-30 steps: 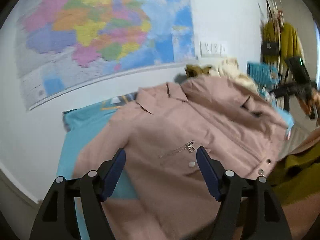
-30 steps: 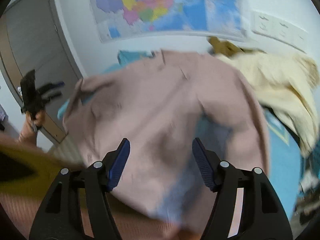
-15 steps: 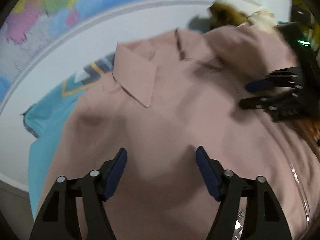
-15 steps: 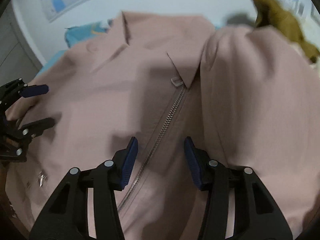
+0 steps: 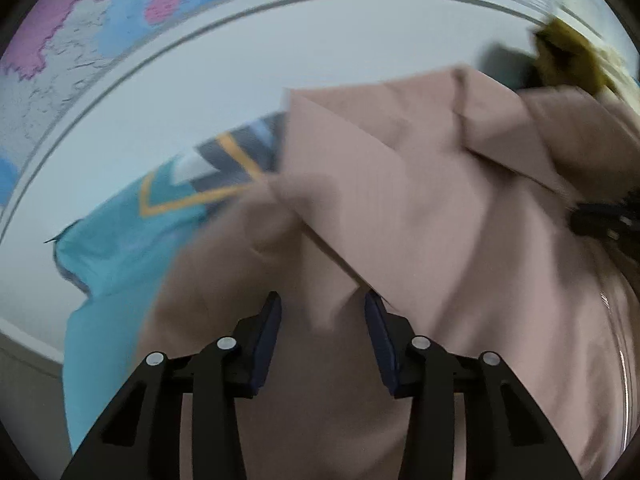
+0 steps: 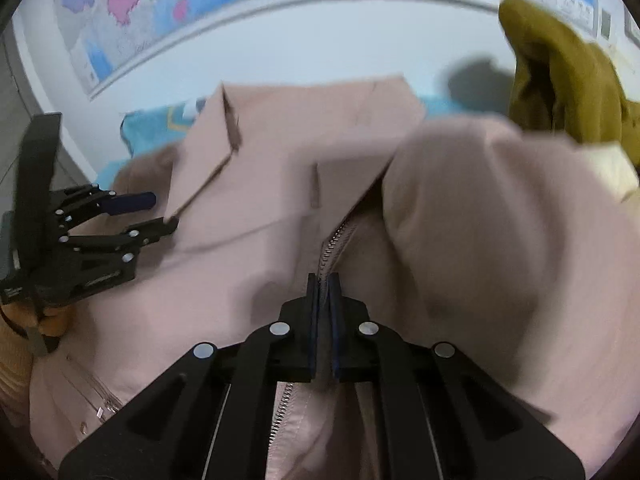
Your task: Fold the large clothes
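Note:
A dusty-pink zip jacket (image 5: pixel 420 220) lies spread front-up on the bed, collar toward the wall. My left gripper (image 5: pixel 323 312) hovers low over its left shoulder area by the lapel. Its jaws are closing, a raised ridge of pink fabric sits between them, and the pads do not press on it. The right wrist view shows the jacket (image 6: pixel 260 260) with its zipper (image 6: pixel 334 240) running up the middle. There my right gripper (image 6: pixel 323 284) is shut on the jacket's zipper edge. The left gripper (image 6: pixel 154 212) appears at that view's left, fingers apart near the lapel tip.
A teal bedsheet (image 5: pixel 112 260) shows left of the jacket. A coloured map (image 5: pixel 80 40) hangs on the white wall behind. An olive garment (image 6: pixel 560 80) and a cream one (image 6: pixel 616 164) are piled at the right. A hand (image 6: pixel 52 320) holds the left gripper.
Both grippers dropped toward the jacket's collar area. The right jaws shut on the zipper edge. The left jaws narrowed around a ridge of fabric.

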Available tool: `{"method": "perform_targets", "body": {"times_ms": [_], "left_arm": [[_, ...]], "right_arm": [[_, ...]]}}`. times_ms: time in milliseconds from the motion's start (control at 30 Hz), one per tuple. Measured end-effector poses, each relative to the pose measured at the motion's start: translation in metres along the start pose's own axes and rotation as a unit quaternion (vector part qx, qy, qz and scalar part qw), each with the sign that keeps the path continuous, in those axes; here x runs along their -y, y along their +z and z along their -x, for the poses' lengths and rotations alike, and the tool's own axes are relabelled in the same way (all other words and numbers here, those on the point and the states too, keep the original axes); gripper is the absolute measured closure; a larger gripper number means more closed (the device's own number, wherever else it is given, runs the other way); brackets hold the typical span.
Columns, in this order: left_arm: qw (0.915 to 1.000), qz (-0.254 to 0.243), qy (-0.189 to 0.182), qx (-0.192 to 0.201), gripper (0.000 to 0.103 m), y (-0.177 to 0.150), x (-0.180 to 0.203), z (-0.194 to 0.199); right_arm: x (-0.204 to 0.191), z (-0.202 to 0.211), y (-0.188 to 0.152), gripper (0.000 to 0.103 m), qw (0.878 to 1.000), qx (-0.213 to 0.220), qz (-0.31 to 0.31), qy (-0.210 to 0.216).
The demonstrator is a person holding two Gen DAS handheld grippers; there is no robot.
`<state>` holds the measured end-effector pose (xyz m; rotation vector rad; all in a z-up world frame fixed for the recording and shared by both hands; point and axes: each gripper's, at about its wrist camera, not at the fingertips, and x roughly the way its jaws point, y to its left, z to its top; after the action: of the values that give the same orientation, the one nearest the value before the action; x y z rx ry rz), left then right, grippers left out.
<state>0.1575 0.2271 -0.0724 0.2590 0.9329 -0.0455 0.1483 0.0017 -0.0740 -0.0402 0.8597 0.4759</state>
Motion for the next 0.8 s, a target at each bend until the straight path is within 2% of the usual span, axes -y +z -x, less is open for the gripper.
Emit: {"method": "perform_targets", "body": {"times_ms": [67, 167, 200, 267, 333, 500, 567, 633, 700, 733, 800], "left_arm": [[0.9997, 0.020, 0.010, 0.010, 0.064, 0.005, -0.012, -0.001], [0.9993, 0.030, 0.003, 0.020, 0.062, 0.000, -0.018, 0.008], [0.9994, 0.025, 0.002, 0.023, 0.055, -0.002, -0.018, 0.012], [0.9993, 0.004, 0.005, 0.036, 0.052, -0.015, -0.013, 0.028], [0.9990, -0.014, 0.002, 0.042, 0.047, -0.027, -0.009, 0.041], [0.9962, -0.057, -0.029, 0.059, 0.041, -0.060, 0.011, 0.071], [0.9942, -0.078, -0.048, 0.058, 0.039, -0.075, 0.021, 0.077], [0.9931, -0.104, -0.030, 0.046, 0.035, -0.087, 0.030, 0.072], [0.9938, -0.108, -0.016, 0.020, 0.035, -0.096, 0.034, 0.062], [0.9940, -0.106, -0.017, 0.021, 0.035, -0.099, 0.033, 0.061], [0.9950, -0.098, -0.011, 0.020, 0.035, -0.099, 0.028, 0.065]], "right_arm": [[0.001, -0.003, 0.003, 0.098, 1.000, -0.001, 0.004, -0.006], [0.003, -0.014, -0.003, 0.094, 0.999, -0.025, 0.020, -0.019], [0.003, -0.013, -0.005, 0.091, 0.999, -0.024, 0.025, -0.023], [0.009, 0.004, -0.012, 0.083, 0.999, -0.021, 0.033, -0.020], [0.012, 0.026, -0.021, 0.077, 0.999, -0.018, 0.038, 0.007], [0.016, 0.073, -0.052, 0.073, 0.997, -0.011, 0.068, 0.023], [0.023, 0.071, -0.071, 0.071, 0.996, -0.036, 0.079, -0.009], [0.033, 0.064, -0.083, 0.072, 0.995, -0.052, 0.077, -0.039], [0.045, 0.065, -0.085, 0.074, 0.997, -0.053, 0.044, -0.019], [0.052, 0.078, -0.089, 0.072, 0.999, -0.043, 0.030, -0.007], [0.058, 0.109, -0.097, 0.067, 0.999, -0.015, 0.032, -0.011]]}}
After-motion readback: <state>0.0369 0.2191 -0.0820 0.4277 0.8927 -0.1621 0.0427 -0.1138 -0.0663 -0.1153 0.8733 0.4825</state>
